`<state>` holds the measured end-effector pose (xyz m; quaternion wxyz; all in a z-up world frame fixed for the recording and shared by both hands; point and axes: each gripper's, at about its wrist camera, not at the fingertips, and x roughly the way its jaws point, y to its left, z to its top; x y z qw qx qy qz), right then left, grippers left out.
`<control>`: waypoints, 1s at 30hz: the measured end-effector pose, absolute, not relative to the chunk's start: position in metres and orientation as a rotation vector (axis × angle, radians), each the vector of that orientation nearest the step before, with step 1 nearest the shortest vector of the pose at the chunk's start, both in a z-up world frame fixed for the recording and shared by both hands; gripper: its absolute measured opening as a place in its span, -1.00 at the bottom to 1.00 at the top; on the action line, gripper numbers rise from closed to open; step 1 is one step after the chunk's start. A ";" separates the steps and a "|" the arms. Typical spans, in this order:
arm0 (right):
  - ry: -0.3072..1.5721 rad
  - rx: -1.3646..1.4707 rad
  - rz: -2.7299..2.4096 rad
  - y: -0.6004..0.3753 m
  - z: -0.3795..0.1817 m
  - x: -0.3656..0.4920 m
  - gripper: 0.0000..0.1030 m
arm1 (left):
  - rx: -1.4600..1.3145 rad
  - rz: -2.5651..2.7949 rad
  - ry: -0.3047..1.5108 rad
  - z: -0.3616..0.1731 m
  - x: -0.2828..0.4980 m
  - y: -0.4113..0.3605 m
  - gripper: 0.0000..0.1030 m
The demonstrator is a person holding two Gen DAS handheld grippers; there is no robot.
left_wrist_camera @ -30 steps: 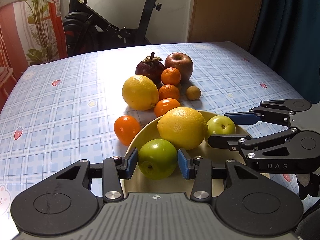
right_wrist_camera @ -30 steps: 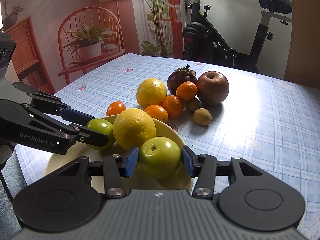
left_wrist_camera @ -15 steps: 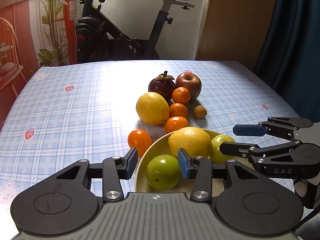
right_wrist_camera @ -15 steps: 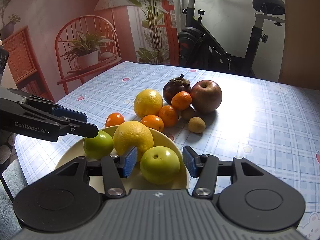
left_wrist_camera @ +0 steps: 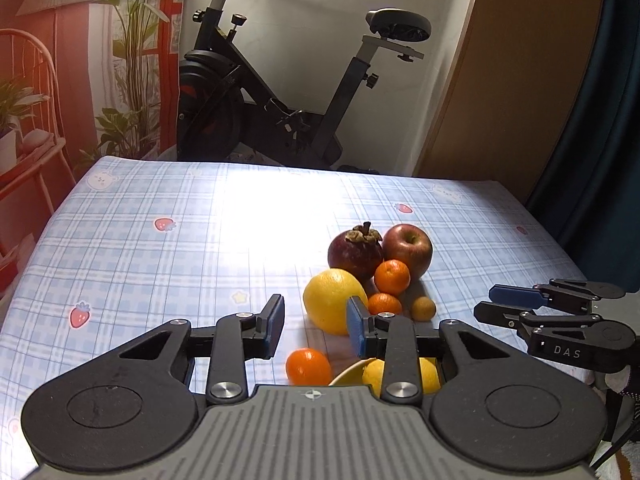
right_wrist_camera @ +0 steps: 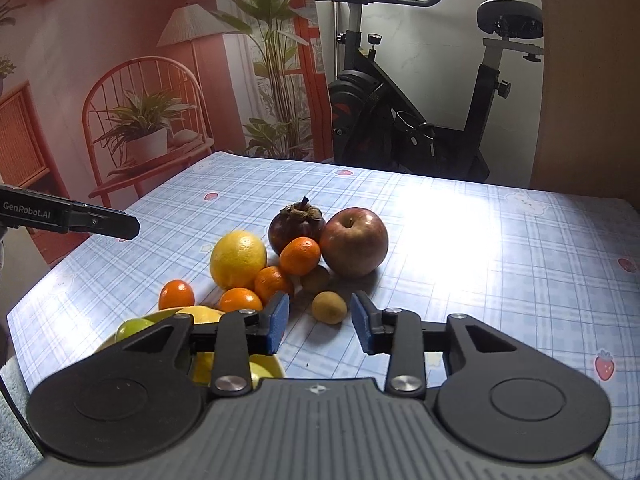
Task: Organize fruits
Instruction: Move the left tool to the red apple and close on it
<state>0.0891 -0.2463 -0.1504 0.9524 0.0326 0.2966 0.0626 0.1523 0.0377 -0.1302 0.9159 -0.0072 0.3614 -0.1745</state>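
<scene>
A yellow plate (right_wrist_camera: 276,364) at the table's near edge holds a lemon (left_wrist_camera: 428,376) and green apples (right_wrist_camera: 134,326), mostly hidden behind the gripper bodies. On the cloth beyond lie a second lemon (left_wrist_camera: 334,300), a red apple (left_wrist_camera: 408,248), a mangosteen (left_wrist_camera: 354,250), several mandarins (left_wrist_camera: 308,366) and a small brown kiwi (right_wrist_camera: 329,307). My left gripper (left_wrist_camera: 316,330) is open and empty, raised above the plate. My right gripper (right_wrist_camera: 320,326) is open and empty, raised, with the kiwi seen between its fingers. The right gripper also shows in the left wrist view (left_wrist_camera: 486,302).
The table carries a blue checked cloth (left_wrist_camera: 160,248). An exercise bike (left_wrist_camera: 280,92) stands behind the far edge. A red chair with potted plants (right_wrist_camera: 144,136) is at the far left. A dark curtain (left_wrist_camera: 600,120) hangs at the right.
Both grippers have lifted and pulled back from the green apples in the plate, which have dropped out of the space between the fingers. The plate now sits low behind the gripper bodies.
</scene>
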 end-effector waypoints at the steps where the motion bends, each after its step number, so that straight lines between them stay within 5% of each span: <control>1: 0.606 0.067 0.129 -0.248 -0.151 0.093 -0.32 | -0.014 -0.361 0.740 -0.128 0.156 0.035 -0.30; 30: 0.635 0.048 0.088 -0.272 -0.158 0.153 -0.30 | -0.011 -0.457 0.795 -0.135 0.227 -0.009 -0.26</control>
